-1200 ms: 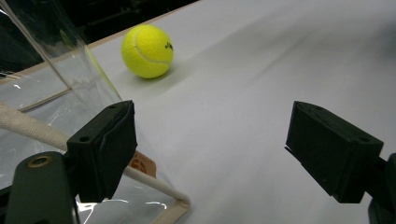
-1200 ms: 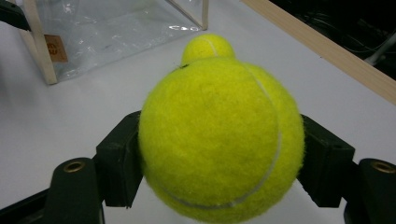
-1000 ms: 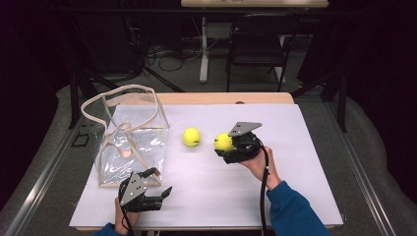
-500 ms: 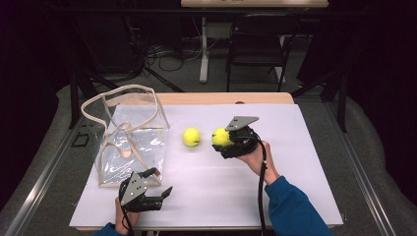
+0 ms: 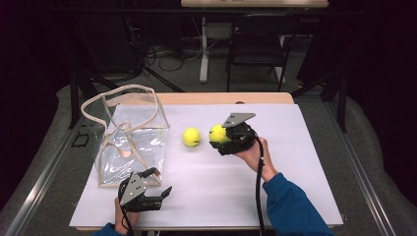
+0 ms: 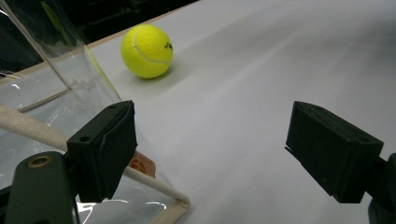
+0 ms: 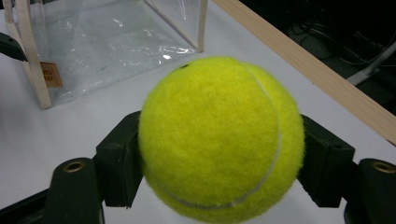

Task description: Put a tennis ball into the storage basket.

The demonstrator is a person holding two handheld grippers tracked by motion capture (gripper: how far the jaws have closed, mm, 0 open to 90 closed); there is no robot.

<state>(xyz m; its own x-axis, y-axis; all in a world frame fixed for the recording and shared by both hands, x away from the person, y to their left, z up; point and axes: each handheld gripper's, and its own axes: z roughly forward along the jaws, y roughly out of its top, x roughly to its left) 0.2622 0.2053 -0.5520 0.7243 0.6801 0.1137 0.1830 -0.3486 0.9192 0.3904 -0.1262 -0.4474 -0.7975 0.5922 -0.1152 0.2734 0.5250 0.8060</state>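
Observation:
My right gripper (image 5: 221, 140) is shut on a yellow tennis ball (image 5: 218, 133), held just above the white table near its middle. In the right gripper view that ball (image 7: 219, 137) sits clamped between both black pads. A second tennis ball (image 5: 191, 137) lies free on the table a little to the left; the left gripper view has it (image 6: 147, 51) ahead beyond the jaws. My left gripper (image 5: 164, 194) rests open near the front edge, beside the clear bag (image 5: 130, 142), with nothing between its fingers. The bag's lower corner (image 6: 177, 203) lies by the left jaw.
The clear plastic bag with beige straps stands open-topped at the table's left. A white sheet (image 5: 295, 162) covers the table, with a wooden edge (image 5: 255, 98) at the far side. A dark chair (image 5: 258, 46) and cables stand beyond on the floor.
The right gripper with its ball has shifted slightly left, closer to the loose ball. The left gripper has stayed where it was.

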